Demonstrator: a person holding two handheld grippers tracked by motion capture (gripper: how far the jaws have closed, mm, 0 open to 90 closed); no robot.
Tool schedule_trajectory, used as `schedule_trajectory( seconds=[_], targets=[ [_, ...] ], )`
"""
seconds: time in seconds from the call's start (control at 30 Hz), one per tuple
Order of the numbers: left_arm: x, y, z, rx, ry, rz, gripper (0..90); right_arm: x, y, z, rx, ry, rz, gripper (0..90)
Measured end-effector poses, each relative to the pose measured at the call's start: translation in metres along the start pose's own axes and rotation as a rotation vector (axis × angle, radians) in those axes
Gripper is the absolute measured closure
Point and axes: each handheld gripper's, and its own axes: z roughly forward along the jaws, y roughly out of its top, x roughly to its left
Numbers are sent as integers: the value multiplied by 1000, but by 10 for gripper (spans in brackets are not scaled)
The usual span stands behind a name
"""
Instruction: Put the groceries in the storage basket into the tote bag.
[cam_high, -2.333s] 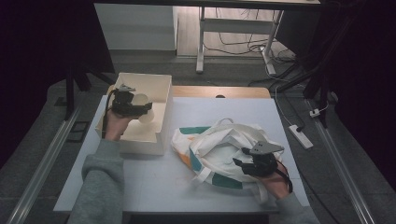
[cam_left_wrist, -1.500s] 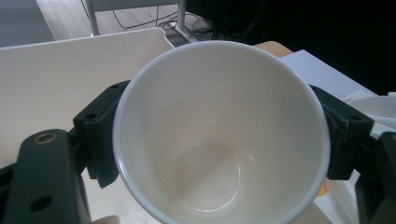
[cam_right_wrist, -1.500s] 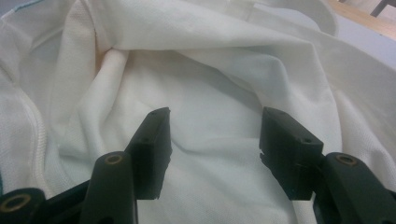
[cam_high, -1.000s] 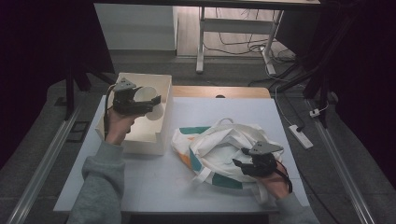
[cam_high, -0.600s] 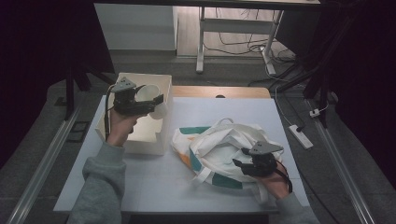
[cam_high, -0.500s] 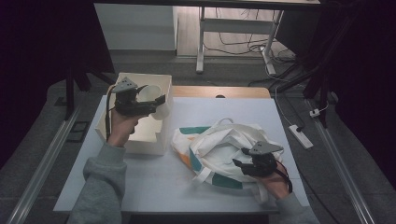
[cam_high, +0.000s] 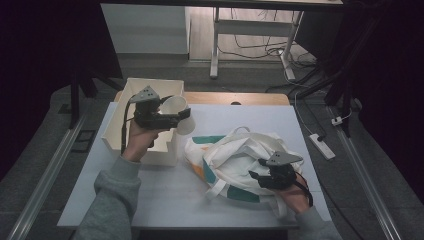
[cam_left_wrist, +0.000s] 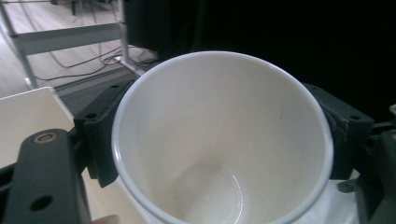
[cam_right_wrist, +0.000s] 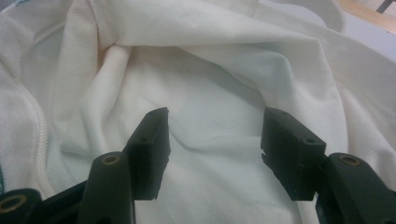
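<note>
Two grippers: left gripper (cam_high: 175, 117) clamping white cup (cam_high: 177, 112) above box (cam_high: 150, 150) near surface's far-left corner; right gripper (cam_right_wrist: 212, 140), jaws spread, over white bag (cam_high: 240, 155) at near-right edge.

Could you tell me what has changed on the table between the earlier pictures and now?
The left tool, shut on the white cup, has lifted it out of the white box and carried it toward the cloth bag. The right tool stayed on the bag with its jaws apart; the bag and box kept their places.
</note>
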Motion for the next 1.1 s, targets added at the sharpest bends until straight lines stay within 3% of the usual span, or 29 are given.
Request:
schedule_trajectory(
  seconds=[0.3, 0.67, 0.87, 1.1],
  targets=[
    [-20, 3, 7, -3, -89, 22, 197, 0, 0, 0, -4, -1, 1, 422],
    [-36, 3, 15, 11, -135, 47, 197, 0, 0, 0, -3, -2, 1, 421],
    [-42, 3, 21, 3, -232, 10, 197, 0, 0, -1, -6, 1, 2, 419],
    [-53, 1, 33, 36, -244, 35, 197, 0, 2, -4, -16, 0, -4, 417]
  ],
)
